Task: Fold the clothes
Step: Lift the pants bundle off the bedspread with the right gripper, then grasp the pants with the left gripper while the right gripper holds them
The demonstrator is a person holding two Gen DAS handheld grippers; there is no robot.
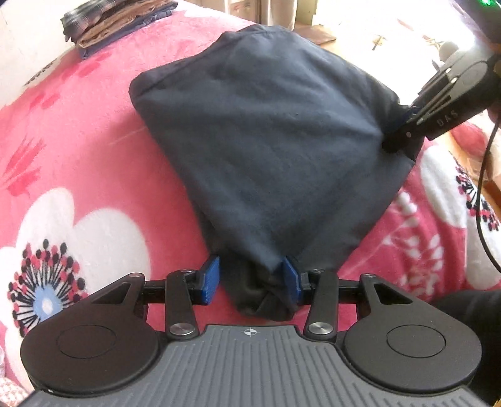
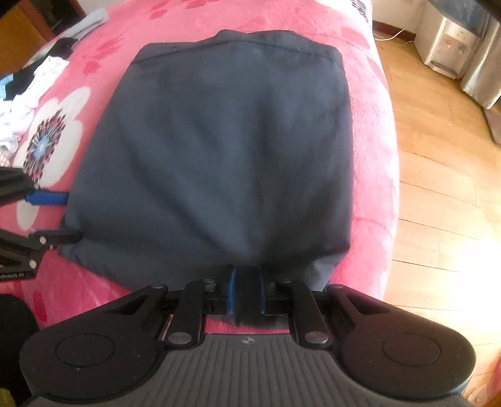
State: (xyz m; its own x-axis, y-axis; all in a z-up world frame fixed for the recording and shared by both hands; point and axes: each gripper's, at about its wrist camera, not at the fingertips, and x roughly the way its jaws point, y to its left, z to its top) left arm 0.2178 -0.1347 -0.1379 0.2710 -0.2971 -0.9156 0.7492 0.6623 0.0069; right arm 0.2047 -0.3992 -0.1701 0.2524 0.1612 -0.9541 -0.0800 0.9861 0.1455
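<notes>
**Dark garment pinched at two corners on the pink blanket**

Starting at the bottom of the left wrist view: the left gripper [image 1: 250, 281] has a bunched corner of the dark garment [image 1: 260, 134] sitting between its blue pads [image 1: 210, 278]. The right-hand pad touches the cloth, but the left-hand pad stands clear of it with pink blanket showing in the gap, so the jaws are partly apart and not really clamping anything.

In the right wrist view the right gripper [image 2: 247, 294] is nearly closed, with a fold of the garment's near edge squeezed between its pads. From the left camera you can see it at mid right of the frame, biting that other corner.

The garment itself lies spread across the pink floral blanket [image 1: 94, 141], filling the middle of both frames, its far hem straight and flat near the top.

Further out: a stack of folded clothes [image 1: 106, 25] in the upper left of the left view, a loose pile of clothes [image 2: 28, 84] at the left edge of the right view, and wood floor [image 2: 438, 156] on the right with a white appliance [image 2: 451, 47] in the upper right corner.
</notes>
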